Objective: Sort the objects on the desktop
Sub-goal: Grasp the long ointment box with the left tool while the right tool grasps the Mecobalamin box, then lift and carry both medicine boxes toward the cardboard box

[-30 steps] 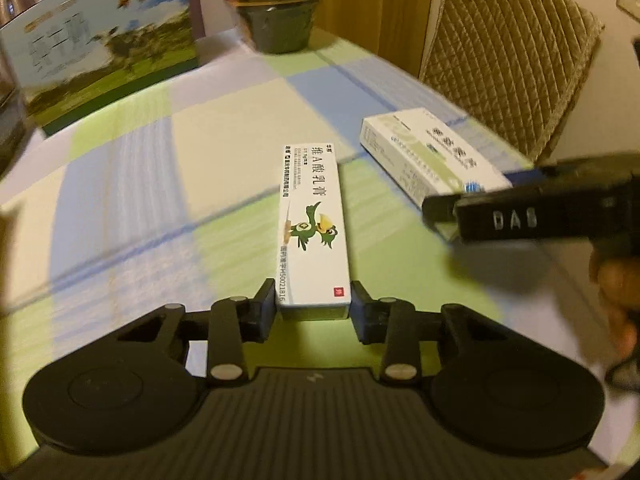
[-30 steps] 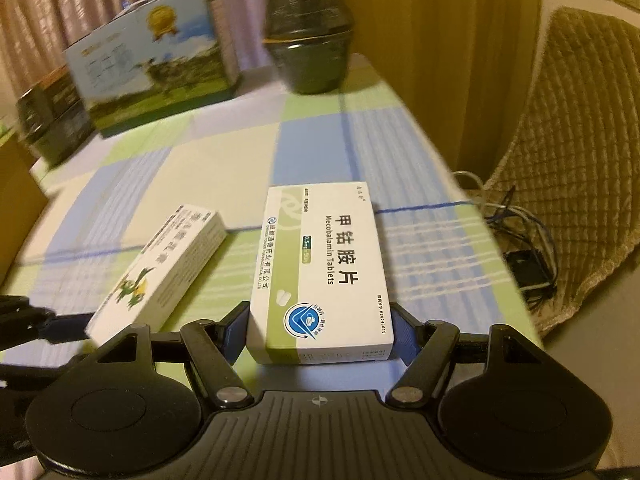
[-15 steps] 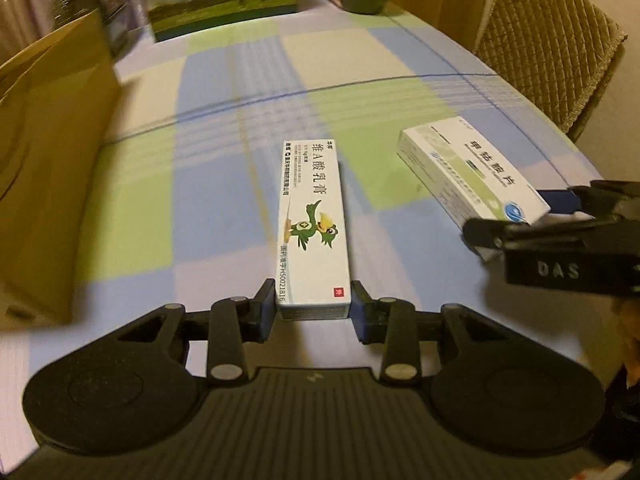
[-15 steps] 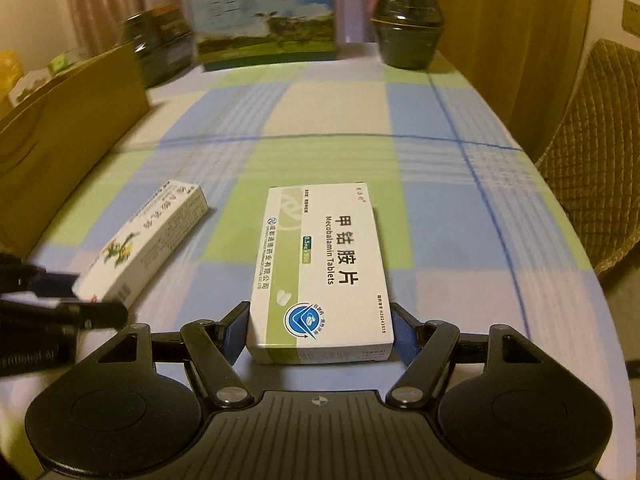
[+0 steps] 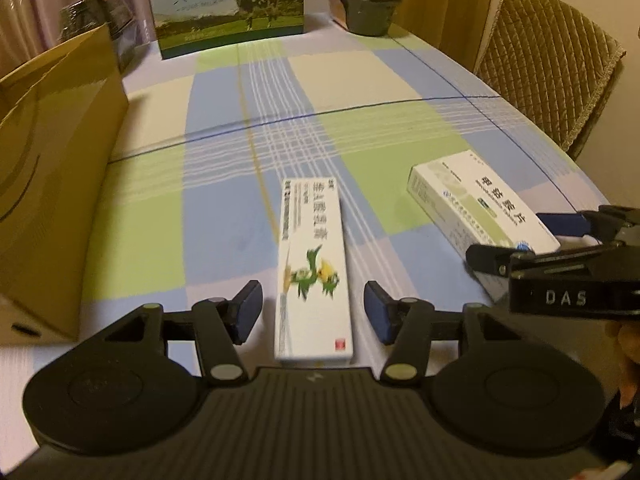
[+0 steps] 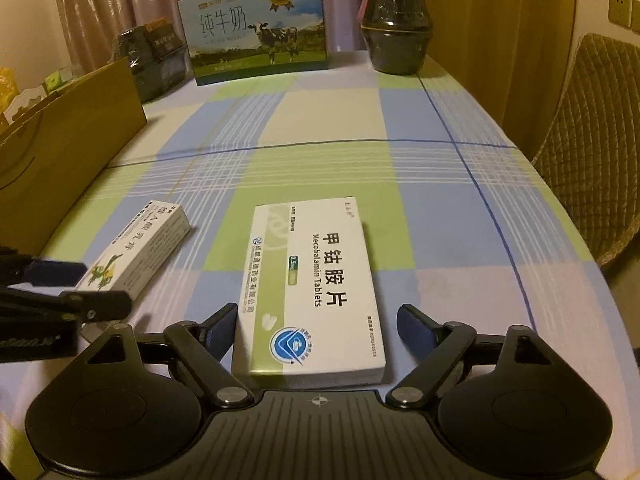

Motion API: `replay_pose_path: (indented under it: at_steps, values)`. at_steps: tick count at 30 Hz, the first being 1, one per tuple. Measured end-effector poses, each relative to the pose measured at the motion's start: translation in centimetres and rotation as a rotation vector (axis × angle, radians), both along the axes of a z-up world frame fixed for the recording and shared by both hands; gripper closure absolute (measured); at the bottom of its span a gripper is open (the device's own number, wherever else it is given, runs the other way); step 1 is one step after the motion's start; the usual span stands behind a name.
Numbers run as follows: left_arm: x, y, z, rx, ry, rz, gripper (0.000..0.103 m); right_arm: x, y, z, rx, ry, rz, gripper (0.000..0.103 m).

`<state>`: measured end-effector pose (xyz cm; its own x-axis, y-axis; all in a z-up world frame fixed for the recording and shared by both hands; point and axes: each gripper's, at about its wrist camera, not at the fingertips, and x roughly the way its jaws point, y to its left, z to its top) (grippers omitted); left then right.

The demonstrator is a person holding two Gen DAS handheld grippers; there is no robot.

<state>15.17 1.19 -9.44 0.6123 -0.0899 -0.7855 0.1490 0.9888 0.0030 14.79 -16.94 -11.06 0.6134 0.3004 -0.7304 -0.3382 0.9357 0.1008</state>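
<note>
A long narrow white box with a green bird (image 5: 314, 268) lies on the checked tablecloth between the jaws of my left gripper (image 5: 313, 314). Those jaws are opening, and a gap shows on each side of the box. In the right wrist view a wider white tablet box (image 6: 312, 292) lies flat between the jaws of my right gripper (image 6: 318, 330), which are opening too; its right pad stands clearly off the box. Each view catches the other tool: the right gripper (image 5: 516, 240) at the tablet box (image 5: 480, 204), the left gripper (image 6: 86, 288) at the bird box (image 6: 140, 248).
A brown cardboard box (image 5: 52, 160) stands along the left side of the table. At the far end are a milk carton with a cow picture (image 5: 224, 4), a dark pot (image 5: 368, 0) and dark wrapped packs (image 5: 100, 12). A quilted chair (image 5: 548, 64) is beyond the right edge.
Both hands swung across the table with their boxes gripped, bringing the cardboard box into view at left. Since then both pairs of jaws have parted and the boxes rest on the cloth.
</note>
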Motion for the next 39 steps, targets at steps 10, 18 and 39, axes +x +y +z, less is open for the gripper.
replay_pose_path:
  at_steps: [10, 18, 39]
  values:
    - [1.4, -0.4, -1.3, 0.027, -0.023, -0.043, 0.056, 0.5, 0.4, -0.3, -0.023, -0.033, 0.016, 0.021]
    - [1.2, -0.2, -1.4, 0.004, -0.048, -0.036, 0.070, 0.9, 1.0, -0.5, -0.034, -0.053, 0.037, 0.021]
    - [1.4, -0.1, -1.5, -0.012, -0.048, -0.030, 0.069, 1.0, 1.8, -0.8, -0.064, -0.079, 0.059, 0.035]
